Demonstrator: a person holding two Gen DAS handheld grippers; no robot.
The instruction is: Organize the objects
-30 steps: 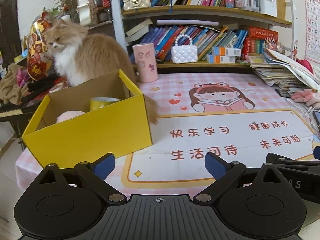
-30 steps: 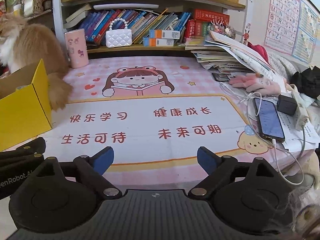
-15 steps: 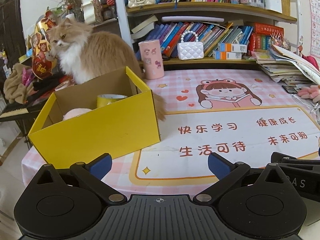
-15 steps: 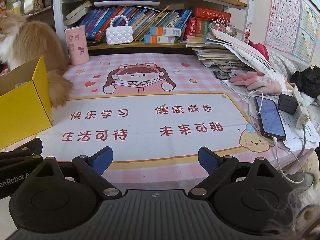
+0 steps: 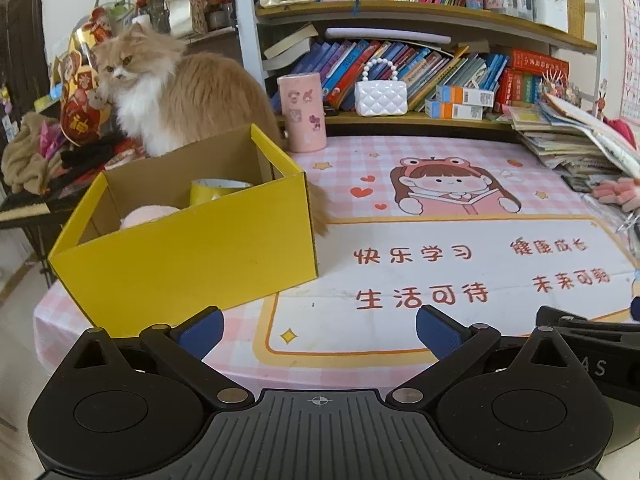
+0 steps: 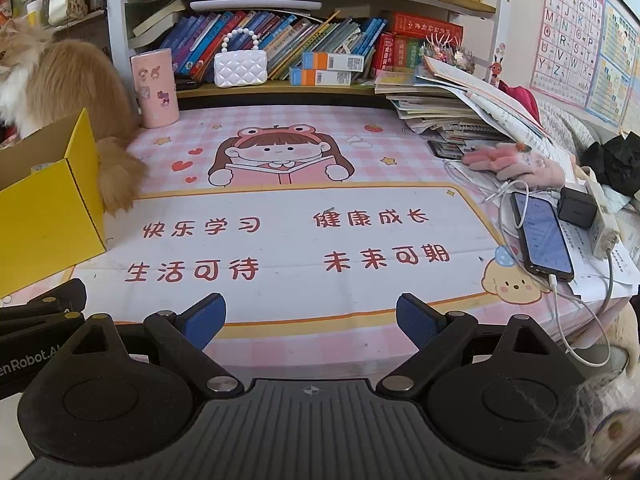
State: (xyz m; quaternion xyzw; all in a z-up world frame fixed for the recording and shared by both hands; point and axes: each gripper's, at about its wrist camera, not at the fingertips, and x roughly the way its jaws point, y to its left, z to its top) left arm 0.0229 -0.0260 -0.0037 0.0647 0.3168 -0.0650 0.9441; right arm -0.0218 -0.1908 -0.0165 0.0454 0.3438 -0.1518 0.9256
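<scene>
Left claw (image 5: 318,330) released, blue pads wide apart, nothing between them, hovering over the near edge of the worktop (image 5: 400,320). Right claw (image 6: 310,318) likewise released and empty, over the same near edge further toward the right side. On the neighbouring claw's black body at the left rim of the right view, white lettering reading "enRobot.A", cut off at both ends.

Yellow box (image 5: 192,256) open-topped at the near left corner of the worktop, holding a yellow tape roll (image 5: 218,190) and a pale pink soft item (image 5: 150,214). Just behind the box, a fluffy orange-and-white cat (image 5: 172,88), tail down beside the box's right wall.

Across the pink checked mat (image 6: 280,184): a cartoon girl reading, and red characters "快乐学习", "健康成长", "生活可待", "未来可期". Pink cylinder (image 6: 155,87) with cartoon stickers upright at the far edge, left of middle. White quilted mini bag (image 6: 240,66) on the lower shelf behind. Along the right edge: a pink glove (image 6: 516,164), a phone (image 6: 542,236) plugged into a white cable, a black charger (image 6: 576,212). Alphabet poster (image 6: 568,28) on the right wall.
</scene>
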